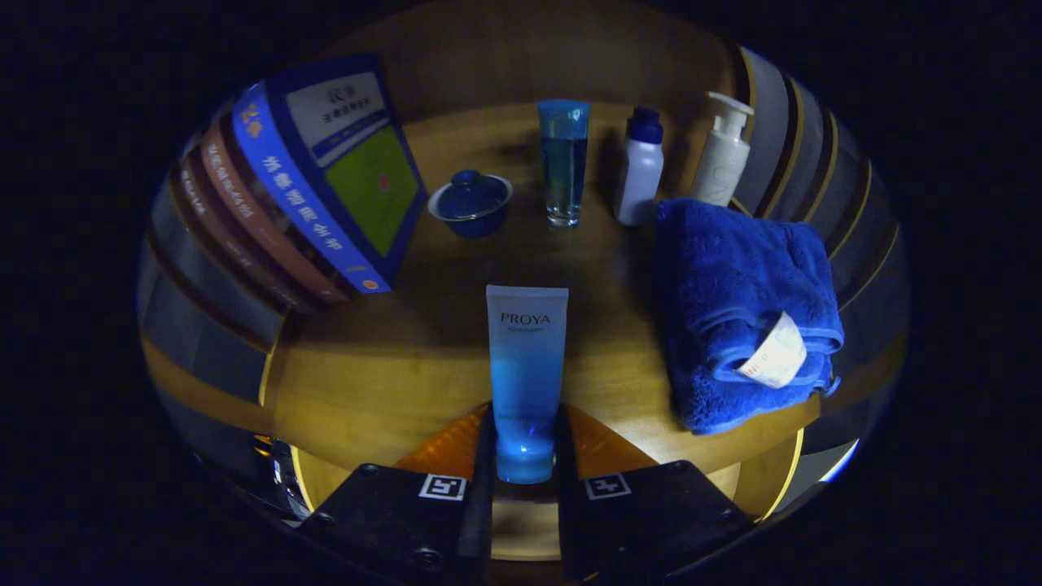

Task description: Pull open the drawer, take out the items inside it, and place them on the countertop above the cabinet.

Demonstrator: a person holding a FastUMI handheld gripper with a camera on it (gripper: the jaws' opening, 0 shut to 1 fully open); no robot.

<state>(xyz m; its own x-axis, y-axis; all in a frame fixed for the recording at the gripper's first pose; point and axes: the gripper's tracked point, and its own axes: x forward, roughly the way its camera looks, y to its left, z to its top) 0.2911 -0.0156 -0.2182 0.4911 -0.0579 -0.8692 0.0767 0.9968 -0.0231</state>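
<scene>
- Tool (525,456) is closed on a blue tube (527,374): both fingers press the tube's lower end, one on each side, and the tube points away from the tool over the wooden counter (391,374).
- Landmark is the tube. Whether its far end touches the counter or hangs just above it, cannot tell.
- Beyond the tube, in a row at the back: a blue lidded cup (470,202) to its left, a clear blue bottle (563,163) straight beyond, a white bottle with a blue cap (640,167) and a pump bottle (723,155) further right.
- Right of the tube, near but not touching: a folded blue towel (745,313) with a white tag.
- Left of the tube, well apart: a leaning row of books (326,179).
- Progress, as a judgement: the tube is out of the drawer and at the counter, so the opening and lifting-out steps look done for this item; it is not yet released.
- Which counter things came out of the drawer, cannot tell.
- Left to do: set the tube down, open the fingers, then check the drawer for anything remaining.
</scene>
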